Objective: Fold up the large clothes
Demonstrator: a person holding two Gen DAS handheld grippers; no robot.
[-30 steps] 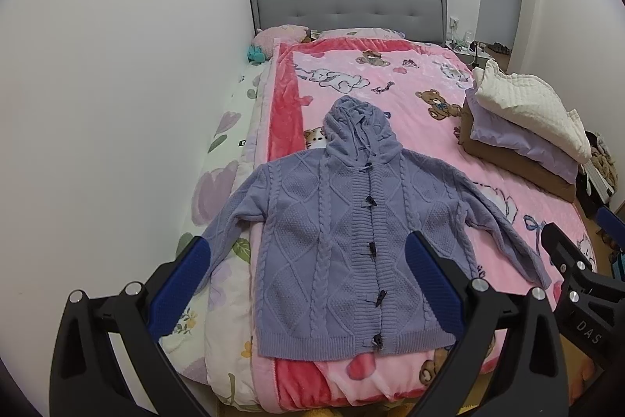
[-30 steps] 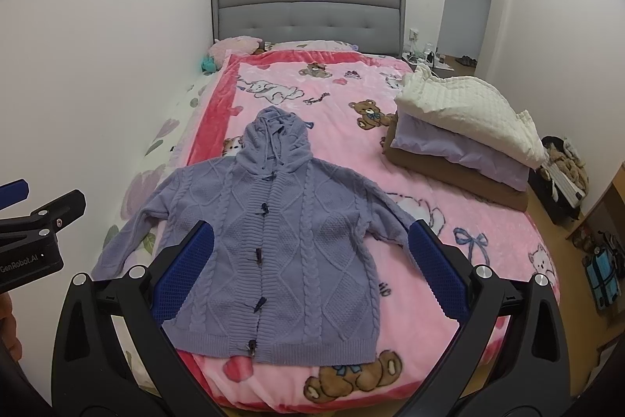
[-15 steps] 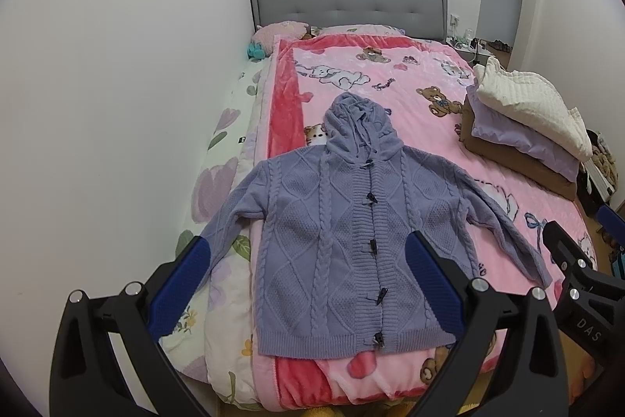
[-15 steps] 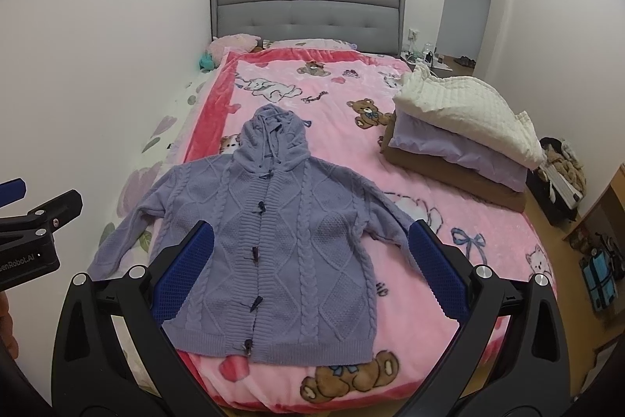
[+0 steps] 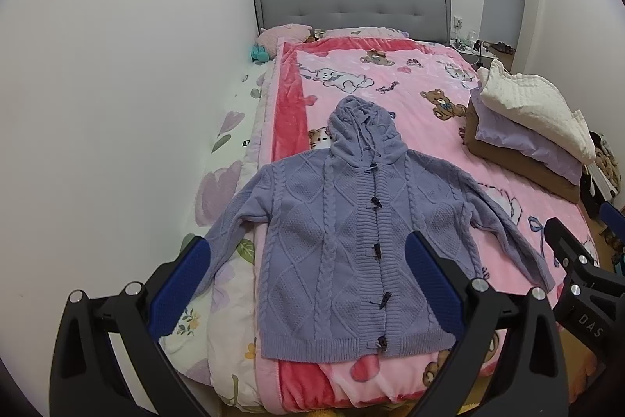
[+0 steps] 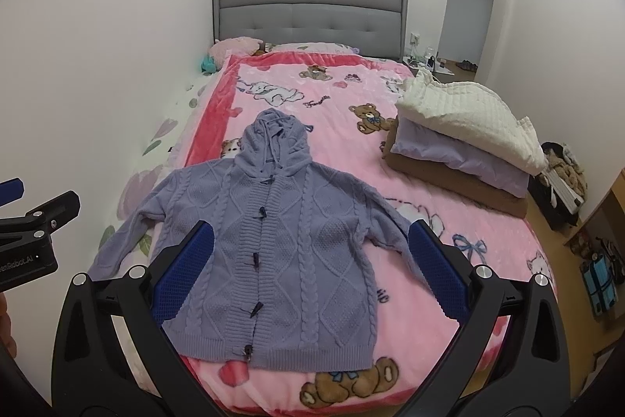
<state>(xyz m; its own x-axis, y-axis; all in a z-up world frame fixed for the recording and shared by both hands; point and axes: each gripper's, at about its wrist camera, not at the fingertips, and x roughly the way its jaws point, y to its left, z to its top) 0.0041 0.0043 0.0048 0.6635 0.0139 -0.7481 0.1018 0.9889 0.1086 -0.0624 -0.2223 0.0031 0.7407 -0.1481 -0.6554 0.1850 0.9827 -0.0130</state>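
A lavender cable-knit hooded cardigan [image 5: 343,229] lies spread flat, front up and buttoned, on the pink cartoon blanket [image 5: 422,92] near the foot of the bed; it also shows in the right wrist view [image 6: 281,241]. Its sleeves spread out to both sides, hood pointing toward the headboard. My left gripper [image 5: 308,260] is open and empty, held above the hem end of the cardigan. My right gripper [image 6: 312,253] is open and empty, also above the cardigan. Each gripper shows at the edge of the other's view.
A stack of folded bedding [image 6: 465,139], cream on lavender on brown, sits on the bed's right side. A grey headboard [image 6: 308,6] and pillows are at the far end. A white wall runs along the bed's left. Bags and clutter [image 6: 566,178] lie on the floor at right.
Both grippers have drifted slightly forward toward the bed; the cardigan sits a little lower in both views. The cardigan itself has not moved and both grippers stay open.
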